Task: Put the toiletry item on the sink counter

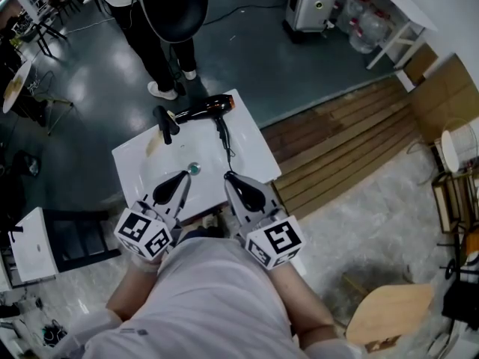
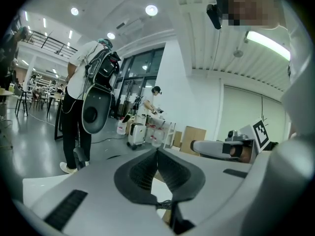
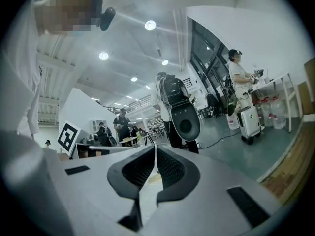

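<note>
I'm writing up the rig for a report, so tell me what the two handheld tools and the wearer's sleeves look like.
Both the left tool and right tool are pale grey, tapering to black ribbed pads. Each carries a white cube printed with black square markers. The person wears a white long-sleeved top.

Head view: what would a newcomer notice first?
The black hair dryer lies at the far edge of the white sink, beside the black faucet. Nearer, the left gripper and right gripper hang over the basin, both shut and empty.
</note>
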A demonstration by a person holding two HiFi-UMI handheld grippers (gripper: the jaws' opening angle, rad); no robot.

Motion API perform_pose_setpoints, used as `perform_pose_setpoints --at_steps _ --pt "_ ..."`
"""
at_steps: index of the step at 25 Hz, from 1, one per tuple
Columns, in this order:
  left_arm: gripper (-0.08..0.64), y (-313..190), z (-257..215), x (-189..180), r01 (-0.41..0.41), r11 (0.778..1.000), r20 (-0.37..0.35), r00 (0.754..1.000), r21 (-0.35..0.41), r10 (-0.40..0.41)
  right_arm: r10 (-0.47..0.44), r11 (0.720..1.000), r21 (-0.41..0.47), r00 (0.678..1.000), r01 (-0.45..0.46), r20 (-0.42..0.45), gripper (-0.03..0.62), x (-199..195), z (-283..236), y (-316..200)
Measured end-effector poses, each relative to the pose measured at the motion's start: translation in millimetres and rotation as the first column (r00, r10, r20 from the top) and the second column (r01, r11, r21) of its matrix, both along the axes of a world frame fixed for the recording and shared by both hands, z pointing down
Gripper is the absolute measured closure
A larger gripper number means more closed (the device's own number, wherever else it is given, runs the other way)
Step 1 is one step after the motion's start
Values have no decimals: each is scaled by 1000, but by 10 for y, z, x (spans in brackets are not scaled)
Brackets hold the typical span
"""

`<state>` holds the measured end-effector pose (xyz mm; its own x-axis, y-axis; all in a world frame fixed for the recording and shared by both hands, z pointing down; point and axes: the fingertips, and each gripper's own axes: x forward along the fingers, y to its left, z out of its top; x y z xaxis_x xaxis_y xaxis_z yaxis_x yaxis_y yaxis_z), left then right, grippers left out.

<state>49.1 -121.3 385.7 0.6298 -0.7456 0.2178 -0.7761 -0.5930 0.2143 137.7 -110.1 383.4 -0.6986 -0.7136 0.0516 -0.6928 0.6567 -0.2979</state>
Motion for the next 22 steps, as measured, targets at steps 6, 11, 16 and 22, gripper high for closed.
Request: perform_pose_setpoints --at_steps 6,11,16,22 --pt "542 32 70 51 -4 1000 1 1000 -8 4 4 1000 -6 1000 -4 7 565 45 17 13" --pt "541 57 79 19 3 1000 -1 1000 -9 -3 7 1000 -10 1000 -7 5 565 42 18 39" --pt "542 73 111 -40 10 1000 -1 1000 -10 -10 7 1000 -15 1000 -7 -3 565 8 44 74" --pt "541 64 124 -93 15 1000 -7 1000 -19 -15 6 1000 -16 1000 -6 -12 565 -36 41 79"
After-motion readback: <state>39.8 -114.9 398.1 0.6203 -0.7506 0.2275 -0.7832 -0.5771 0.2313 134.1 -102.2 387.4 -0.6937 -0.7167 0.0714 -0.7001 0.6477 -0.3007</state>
